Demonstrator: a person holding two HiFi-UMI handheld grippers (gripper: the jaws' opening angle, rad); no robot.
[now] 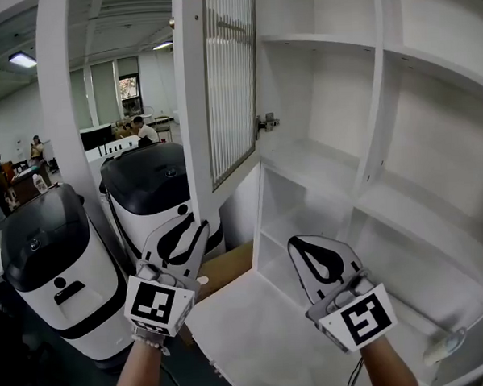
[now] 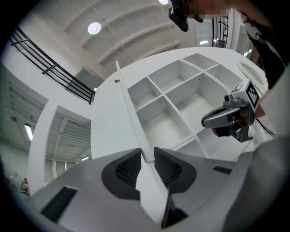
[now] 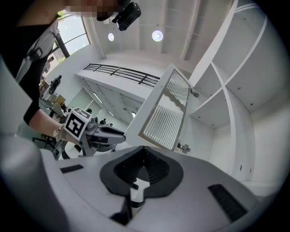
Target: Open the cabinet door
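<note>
The cabinet door [image 1: 193, 102], the one with the ribbed glass pane, already stands swung well out from the cabinet [image 1: 362, 174], hanging at the left of the open shelves, with its hinge [image 1: 268, 122] on the far edge. Your left gripper [image 1: 196, 224] has the door by its near lower edge. In the left gripper view the thin white edge of the door [image 2: 129, 108] runs straight up between the jaws, and the left gripper [image 2: 147, 156] stands partly closed, with both ribbed pads looking pressed against that edge, pinching it.

To finish the swing well, draw the edge round in an arc about the hinge, not in a straight pull. Let your wrist turn with the panel so the pads stay flat on it and do not twist off the thin rim. Go gently near the end of the travel; two white machines with black lids [image 1: 46, 239] stand just left of the door, and I judge it could swing toward them.

Your right gripper [image 1: 302, 245] hovers low in front of the shelves, touching nothing. In its own view the right gripper [image 3: 144, 152] has its jaws pressed together and empty
</note>
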